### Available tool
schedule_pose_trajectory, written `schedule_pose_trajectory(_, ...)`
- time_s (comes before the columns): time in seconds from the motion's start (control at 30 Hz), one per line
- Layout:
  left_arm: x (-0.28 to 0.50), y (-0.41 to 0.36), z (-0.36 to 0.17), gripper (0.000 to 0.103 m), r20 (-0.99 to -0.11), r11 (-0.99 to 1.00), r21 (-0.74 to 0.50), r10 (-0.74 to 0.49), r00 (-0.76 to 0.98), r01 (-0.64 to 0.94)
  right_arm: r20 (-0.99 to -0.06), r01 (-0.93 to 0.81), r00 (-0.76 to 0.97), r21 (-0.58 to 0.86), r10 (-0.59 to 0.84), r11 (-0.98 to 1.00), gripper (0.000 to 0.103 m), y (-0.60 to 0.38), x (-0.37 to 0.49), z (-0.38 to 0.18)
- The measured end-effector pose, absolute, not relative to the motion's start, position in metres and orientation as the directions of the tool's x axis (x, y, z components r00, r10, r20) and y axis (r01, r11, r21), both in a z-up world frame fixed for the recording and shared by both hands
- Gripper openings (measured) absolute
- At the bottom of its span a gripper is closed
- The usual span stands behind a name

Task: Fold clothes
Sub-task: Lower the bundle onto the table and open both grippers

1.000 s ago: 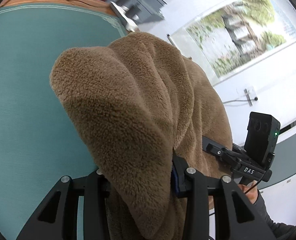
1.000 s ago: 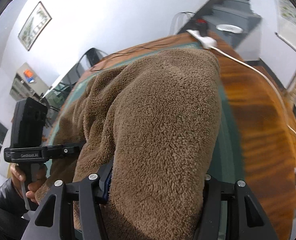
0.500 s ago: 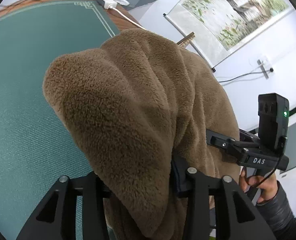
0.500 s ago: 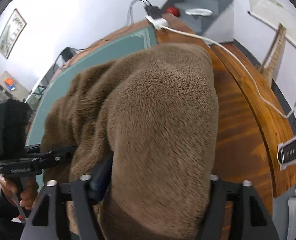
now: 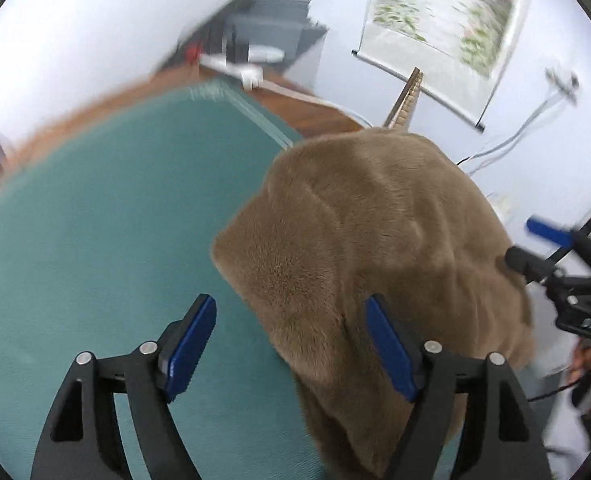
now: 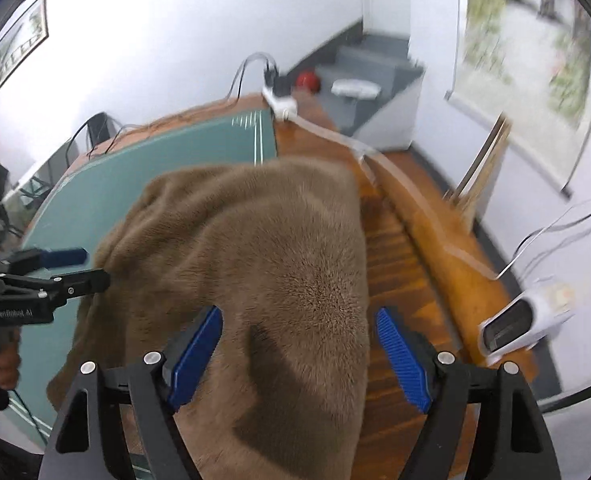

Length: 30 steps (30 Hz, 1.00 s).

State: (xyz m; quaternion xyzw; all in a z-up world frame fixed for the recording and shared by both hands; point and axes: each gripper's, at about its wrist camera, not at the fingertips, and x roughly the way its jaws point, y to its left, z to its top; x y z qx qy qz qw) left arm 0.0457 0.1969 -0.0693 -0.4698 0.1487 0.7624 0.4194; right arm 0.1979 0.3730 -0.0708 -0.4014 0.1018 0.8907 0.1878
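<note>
Although both grippers are seen with their blue pads spread wide and nothing clamped between them, the brown fleece garment (image 5: 379, 248) is bunched in a soft mound rather than laid flat, and that is where trouble may be expected. At the left, the left gripper (image 5: 291, 340) is held over the green mat (image 5: 95, 240) of the desk (image 6: 399, 264), its left pad over bare mat and its right pad just beside the near edge of the fleece. Further right, the garment is seen heaped across the mat's right border and onto the bare wood. The right gripper (image 6: 299, 344) is poised directly above the mound, with cloth filling the gap between its parted pads though not pinched by them. Whether the fleece is resting fully on the desk or is in the act of settling cannot be told from the blurred pictures. From here, a sleeve or hem could be caught by an open finger and the heap dragged askew; the thick pile could also slump toward the desk's right edge, near the white cable (image 6: 335, 136), if it is nudged that way.
</note>
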Motion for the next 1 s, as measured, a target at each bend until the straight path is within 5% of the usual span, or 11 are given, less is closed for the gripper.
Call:
schedule_pose_trajectory(0.3,0.102,0.206,-0.075,0.091,-0.862,-0.548,-0.029,0.438,-0.257,-0.836,-0.782,-0.398,-0.550,-0.063,0.293,-0.915,0.083,0.328,0.203,-0.104)
schedule_pose_trajectory(0.47,0.107,0.209,-0.084,0.091,-0.875,-0.578,-0.032,0.410,-0.257,-0.815,-0.789,-0.435,-0.533,-0.054,0.305,-0.899,0.102,0.332,0.203,-0.122)
schedule_pose_trajectory(0.77,0.114,0.199,-0.069,0.091,-0.862,-0.601,-0.013,0.413,-0.296,-0.799,-0.784,-0.454,-0.552,-0.004,0.285,-0.891,0.102,0.336,0.218,-0.108)
schedule_pose_trajectory(1.0,0.138,0.188,-0.032,0.091,-0.822,-0.545,-0.032,0.492,-0.288,-0.838,-0.733,-0.576,-0.541,-0.035,0.412,-0.817,0.102,0.331,0.257,-0.068)
